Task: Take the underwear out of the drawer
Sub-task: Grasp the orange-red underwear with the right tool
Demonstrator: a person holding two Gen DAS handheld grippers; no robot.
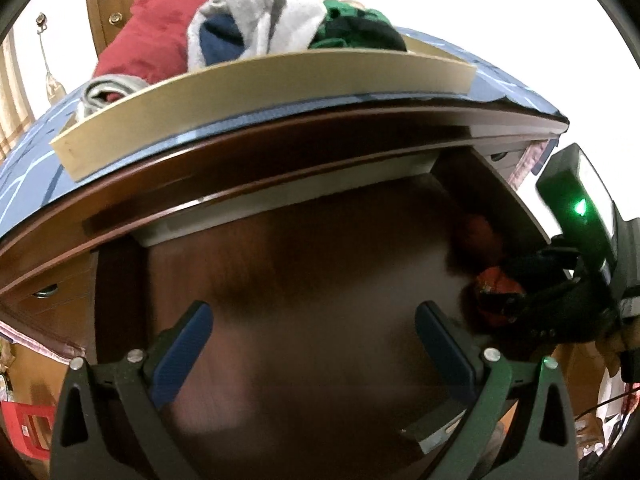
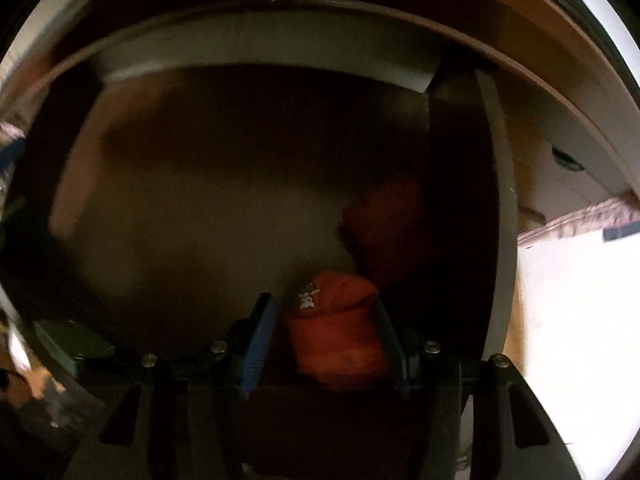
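Observation:
The drawer (image 1: 288,248) stands pulled out, its dark wood floor mostly bare. A folded orange-red pair of underwear (image 2: 336,336) with a small white print lies at the drawer's right side. My right gripper (image 2: 322,300) points steeply down over it, jaws open around it: the right pad touches the cloth and the left pad (image 2: 260,340) stands a little off it. From the left wrist the same underwear (image 1: 496,280) shows beside the right gripper (image 1: 524,300). My left gripper (image 1: 313,310) hangs open over the bare drawer floor, holding nothing.
A second dark red garment (image 2: 384,216) lies further back against the drawer's right wall. On the blue patterned top (image 1: 24,168) above the drawer sits a tan tray (image 1: 280,80) with red (image 1: 160,28), grey (image 1: 260,16) and green clothes (image 1: 352,28).

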